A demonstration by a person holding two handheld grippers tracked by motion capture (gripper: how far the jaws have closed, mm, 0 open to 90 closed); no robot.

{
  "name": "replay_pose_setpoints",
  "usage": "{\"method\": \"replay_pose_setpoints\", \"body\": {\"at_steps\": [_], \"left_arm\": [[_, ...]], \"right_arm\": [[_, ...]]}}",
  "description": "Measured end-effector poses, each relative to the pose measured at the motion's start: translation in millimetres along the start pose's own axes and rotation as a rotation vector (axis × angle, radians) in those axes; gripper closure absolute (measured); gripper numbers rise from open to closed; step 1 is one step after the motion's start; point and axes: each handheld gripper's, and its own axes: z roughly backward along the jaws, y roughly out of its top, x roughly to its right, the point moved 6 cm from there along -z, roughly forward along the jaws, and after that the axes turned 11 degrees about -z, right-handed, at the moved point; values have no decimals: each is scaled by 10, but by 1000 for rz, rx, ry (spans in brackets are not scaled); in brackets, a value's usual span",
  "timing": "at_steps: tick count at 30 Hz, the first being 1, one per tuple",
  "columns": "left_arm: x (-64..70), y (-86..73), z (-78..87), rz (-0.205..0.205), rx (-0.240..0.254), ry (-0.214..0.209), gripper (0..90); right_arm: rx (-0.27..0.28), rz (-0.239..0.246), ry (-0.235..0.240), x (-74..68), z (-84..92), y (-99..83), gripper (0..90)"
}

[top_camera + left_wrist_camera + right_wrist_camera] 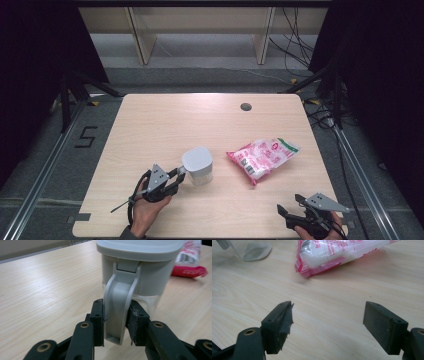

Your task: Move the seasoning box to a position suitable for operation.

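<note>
A clear plastic jug (197, 165) with a grey lid stands upright near the middle of the table. Its grey handle (118, 302) points toward the person. My left gripper (181, 172) is shut on that handle, both black pads (98, 320) pressing its sides in the left gripper view. A pink and white bag (262, 157) lies flat to the right of the jug. My right gripper (289, 202) rests near the table's front right edge, open, with bare wood between its jaws (328, 315). In the right gripper view the bag (337, 252) lies ahead and the jug's base (249, 248) shows at top left.
The wooden table (165, 120) has a round cable hole (245, 106) at the back right. Dark curtains flank the table, and cables lie on the floor at the right.
</note>
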Motion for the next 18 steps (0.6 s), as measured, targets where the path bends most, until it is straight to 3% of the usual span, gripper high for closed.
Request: {"method": "replay_pose_setpoints", "body": {"at_steps": [2,3,5,6,8,10,12,18], "left_arm": [[-32,1,-33,10,6,8,690],[-32,1,-33,10,6,8,693],[-74,6,-73,17,7,10,696],[-83,8,-81,17,9,13,698],[-95,9,-104,19,18,7,700],[-100,13,-114,17,19,9,700],[-90,25,-137,15,25,0,701],[-51,68,-206,8,28,-20,701]], "right_arm": [[9,30,-4,23,-6,12,244],[-3,-2,-2,-2,0,-3,244],[19,25,-4,16,-20,10,244],[11,5,3,0,-13,4,244],[15,16,-2,10,-20,6,244],[12,10,1,5,-16,5,244],[21,48,-9,37,-29,17,244],[20,48,-8,32,-28,16,244]]}}
